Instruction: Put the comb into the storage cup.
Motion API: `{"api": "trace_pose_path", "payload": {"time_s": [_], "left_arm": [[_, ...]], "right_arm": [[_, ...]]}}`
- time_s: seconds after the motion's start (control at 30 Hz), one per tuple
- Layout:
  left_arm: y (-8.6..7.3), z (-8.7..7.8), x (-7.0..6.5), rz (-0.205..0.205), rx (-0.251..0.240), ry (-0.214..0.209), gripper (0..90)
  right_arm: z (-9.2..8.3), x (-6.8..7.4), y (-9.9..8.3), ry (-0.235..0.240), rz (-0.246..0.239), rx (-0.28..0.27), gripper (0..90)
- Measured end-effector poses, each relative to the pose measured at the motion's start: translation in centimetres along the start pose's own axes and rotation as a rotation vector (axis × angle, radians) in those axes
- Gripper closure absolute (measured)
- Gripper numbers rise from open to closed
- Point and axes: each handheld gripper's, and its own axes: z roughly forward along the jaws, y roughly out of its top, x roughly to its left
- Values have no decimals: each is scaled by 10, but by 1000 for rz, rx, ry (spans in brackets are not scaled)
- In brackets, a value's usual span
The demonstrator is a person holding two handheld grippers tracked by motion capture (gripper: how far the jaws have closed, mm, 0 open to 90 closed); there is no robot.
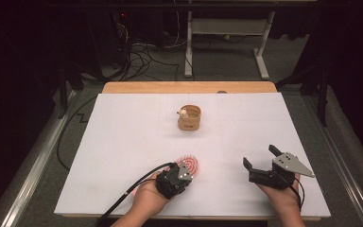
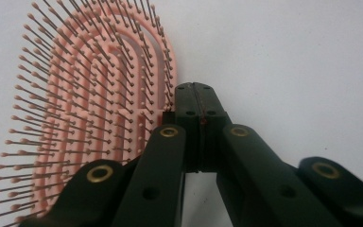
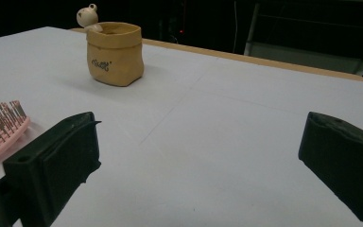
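Left gripper [image 2: 199, 101]: jaws closed, empty, beside pink brush [image 2: 90, 109]
Right gripper [image 3: 201, 156]: jaws wide apart, empty
Pot [image 3: 115, 53]: farther back on table [image 3: 246, 142]

In the high view, the pink plastic bristle brush [image 1: 189, 164] is half covered by the black left gripper [image 1: 182, 171] at its seven o'clock side; any handle is hidden beneath. In the left gripper view, the brush runs off the picture at nine and seven o'clock, and whether the closed jaws pinch its rim or merely sit beside it cannot be told. In the right gripper view, only a corner of it shows at nine o'clock. The dark print on the tan, sack-shaped pot [image 3: 115, 53] is too small to read. The small cream figure [image 3: 87, 16] on its rim is too blurred to identify.
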Motion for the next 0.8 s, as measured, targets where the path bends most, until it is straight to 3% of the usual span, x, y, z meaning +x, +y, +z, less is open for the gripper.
{"api": "trace_pose_path", "payload": {"time_s": [0.43, 0.8], "left_arm": [[-1, -1, 9, -18, 13, 49, 900], [-5, -5, 21, -65, -2, 76, 900]], "right_arm": [[0, -1, 0, 0, 9, 0, 4], [-2, 0, 0, 1, 7, -4, 4]]}}
